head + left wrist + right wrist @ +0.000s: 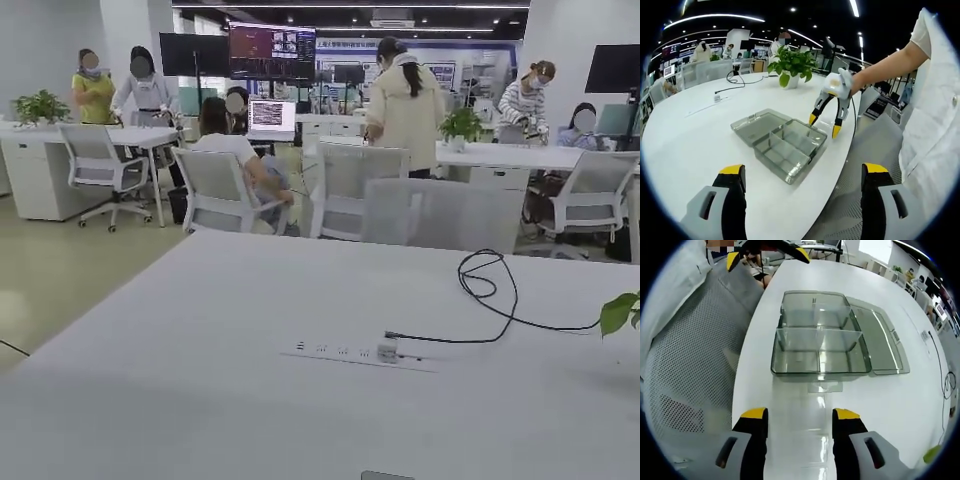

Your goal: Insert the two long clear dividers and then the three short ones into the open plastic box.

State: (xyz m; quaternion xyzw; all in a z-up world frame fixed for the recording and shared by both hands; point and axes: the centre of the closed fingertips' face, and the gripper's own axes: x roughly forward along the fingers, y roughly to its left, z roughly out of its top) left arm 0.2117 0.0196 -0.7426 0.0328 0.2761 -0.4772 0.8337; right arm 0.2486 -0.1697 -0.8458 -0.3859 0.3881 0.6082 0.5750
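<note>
With my left gripper (803, 169) and right gripper (800, 413) both spread and seemingly empty, I'd pinch each light, stiff, slick, brittle-looking divider (815, 331) in the box (790, 367) by its top edge.

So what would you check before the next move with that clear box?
1. Lid folded open beside the plastic box: ok.
2. Box resting fully on the table: ok.
3. Left claw open and empty: ok.
4. Right claw pointed at the box: ok.
5. Right claw holding a divider: cannot tell; a clear strip shows between its jaws.
6. All five dividers seated: cannot tell; some partitions stand inside.
</note>
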